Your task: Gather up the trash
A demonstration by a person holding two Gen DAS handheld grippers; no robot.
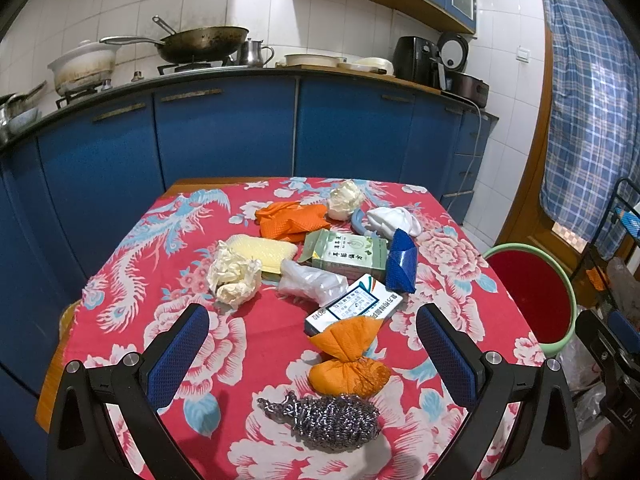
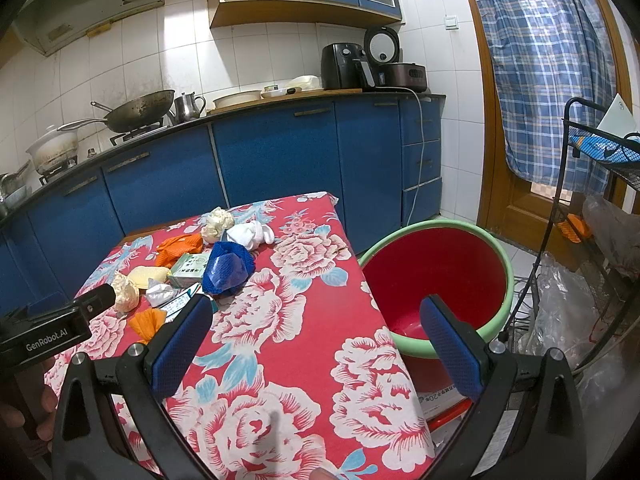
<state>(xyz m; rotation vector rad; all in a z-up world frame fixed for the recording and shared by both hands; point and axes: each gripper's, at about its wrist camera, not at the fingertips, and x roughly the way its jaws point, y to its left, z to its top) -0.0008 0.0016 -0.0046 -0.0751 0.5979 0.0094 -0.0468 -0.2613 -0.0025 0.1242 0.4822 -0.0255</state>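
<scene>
A table (image 1: pixel 132 264) draped in a red floral cloth occupies the centre of the left wrist view, set in front of blue kitchen cabinets (image 1: pixel 224 128). Off its right edge stands a red basin (image 2: pixel 436 276) with a pale green rim, on the floor beside a black wire rack (image 2: pixel 576 184). Both grippers are held with their jaws spread wide and nothing between them: the left gripper (image 1: pixel 312 356) hangs over the near part of the table, and the right gripper (image 2: pixel 316 344) over the table's right edge, one finger above the cloth and the other above the basin. The trash lies scattered on the cloth. Farthest back are an orange mesh cloth (image 1: pixel 292 220), a crumpled cream wad (image 1: pixel 346 198) and a white wad (image 1: pixel 394 220). Toward the middle lie a yellow sponge (image 1: pixel 262 252), a green carton (image 1: pixel 346 256), a blue mesh piece (image 1: pixel 402 262) leaning against the carton's right end, a second crumpled cream wad (image 1: pixel 234 276) touching the sponge, and a clear plastic wrapper (image 1: pixel 312 282). Nearer the left gripper are a white and blue printed box (image 1: pixel 354 306), an orange tied bundle (image 1: pixel 348 356) touching that box, and a steel wool scrubber (image 1: pixel 328 420) just in front of the bundle, between the blue finger pads (image 1: pixel 450 354).
</scene>
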